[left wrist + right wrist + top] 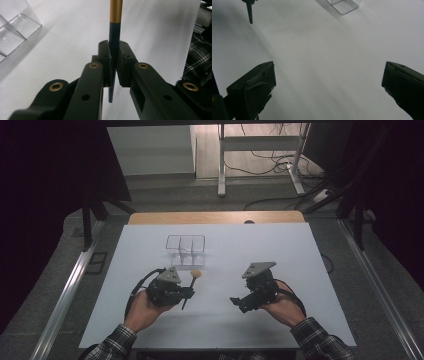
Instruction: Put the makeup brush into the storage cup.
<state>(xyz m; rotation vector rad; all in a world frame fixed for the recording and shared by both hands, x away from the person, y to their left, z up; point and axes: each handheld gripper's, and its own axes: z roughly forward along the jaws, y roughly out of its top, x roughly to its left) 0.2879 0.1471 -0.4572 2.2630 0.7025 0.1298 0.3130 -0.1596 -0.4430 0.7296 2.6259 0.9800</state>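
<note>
My left tongs (189,292) are clenched on a dark brush (114,42) with a gold band, held over the white worktop (225,315) just short of the clear divided box (186,249). My right tongs (328,90) hang released, nothing between them.

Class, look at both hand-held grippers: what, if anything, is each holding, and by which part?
The left hand-held gripper clamps a makeup brush by its dark handle, below the gold band. The right hand-held gripper is open and holds nothing.
</note>
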